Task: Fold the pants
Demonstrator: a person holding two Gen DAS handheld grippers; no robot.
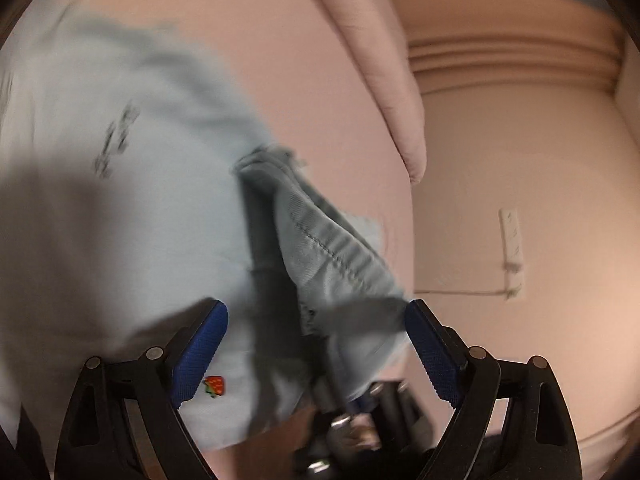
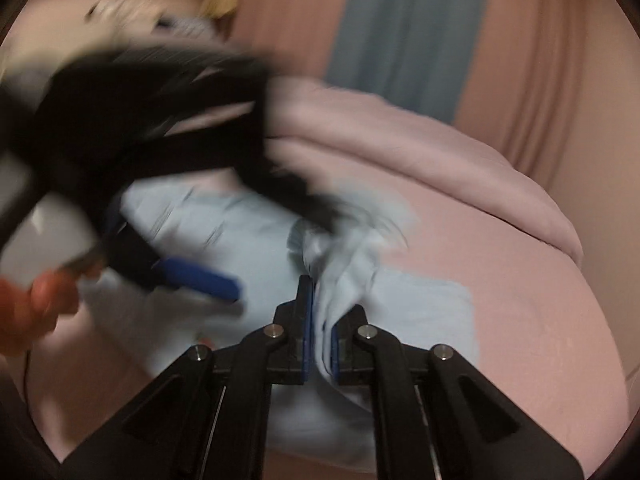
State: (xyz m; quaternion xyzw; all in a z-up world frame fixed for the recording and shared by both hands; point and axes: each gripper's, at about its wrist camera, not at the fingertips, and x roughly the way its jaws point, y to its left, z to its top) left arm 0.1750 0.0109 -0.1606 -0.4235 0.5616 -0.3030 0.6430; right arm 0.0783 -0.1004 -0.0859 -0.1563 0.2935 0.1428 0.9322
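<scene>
The pants (image 1: 120,208) are seen spread over the left part of a pink bed (image 1: 320,80), pale blue, with a small strawberry patch (image 1: 215,385) near the lower edge. In the left wrist view the left gripper (image 1: 316,354) is held with its fingers (image 1: 198,354) wide apart, and nothing is clamped between them, though a bunched, stitched fold of the cloth is lifted up in the gap. Further right a rolled pink duvet (image 1: 384,80) is laid along the bed, and a power strip (image 1: 512,248) is seen on the floor beyond. In the right wrist view the left gripper (image 2: 208,276) is blurred at the left, above the cloth; in the middle the right gripper (image 2: 322,336) is closed upon a pinch of the pants (image 2: 420,312), the fabric being drawn up into a ridge between the pads. The cloth is judged to be light, soft and limp, so that it will sag and crease wherever it is not held; a hold at a hem or the waistband, where the stitching is thicker, is thought surest. The long axis cannot be told with certainty, for the garment is rumpled and smeared by motion; it appears to run roughly across the bed.
</scene>
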